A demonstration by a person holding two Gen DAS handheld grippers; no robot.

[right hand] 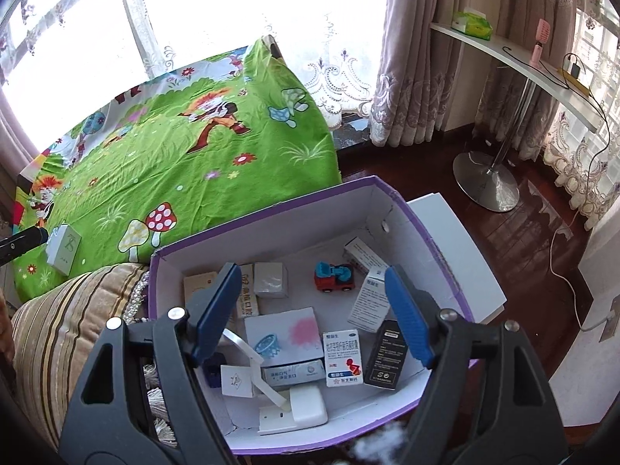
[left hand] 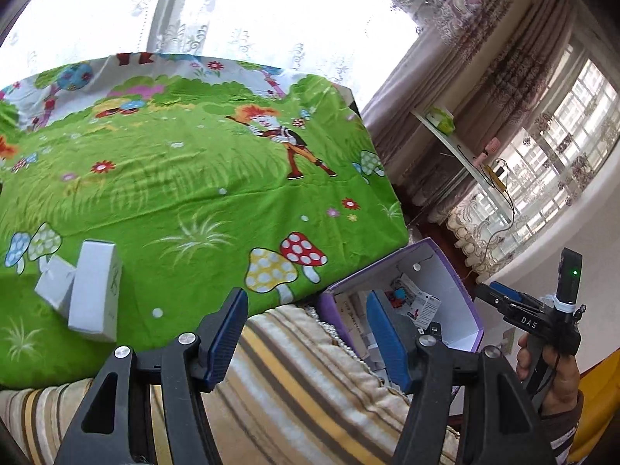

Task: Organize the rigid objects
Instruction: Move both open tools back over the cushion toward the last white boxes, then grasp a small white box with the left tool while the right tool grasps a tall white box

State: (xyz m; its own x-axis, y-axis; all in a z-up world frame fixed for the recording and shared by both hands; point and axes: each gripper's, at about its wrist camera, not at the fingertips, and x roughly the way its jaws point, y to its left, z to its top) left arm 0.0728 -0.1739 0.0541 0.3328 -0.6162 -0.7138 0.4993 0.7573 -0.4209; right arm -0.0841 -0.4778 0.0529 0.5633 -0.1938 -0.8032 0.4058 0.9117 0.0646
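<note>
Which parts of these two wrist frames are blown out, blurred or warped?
Left wrist view: window behind the lace curtain clipped to white; green sheet and striped cushion softly motion-blurred; strong fisheye bend. Right wrist view: window also blown out; purple box contents sharp, labels readable; a whitish smudge at bottom edge; floor shows glare.

Matt printed cloth on the green sheet point(right hand: 162, 170), faintly creased; ribbed striped fabric on the cushion point(left hand: 310, 379) at 6 o'clock of it. Cardboard purple box point(right hand: 434, 248), matt white inside, holding paper cartons and a glossy plastic toy truck point(right hand: 334, 277). Glossy dark wood floor point(right hand: 515, 232), brushed metal stand base point(right hand: 486, 182) at 2 o'clock; blue ribbed gripper pads point(right hand: 219, 310), matt black plastic arms.
</note>
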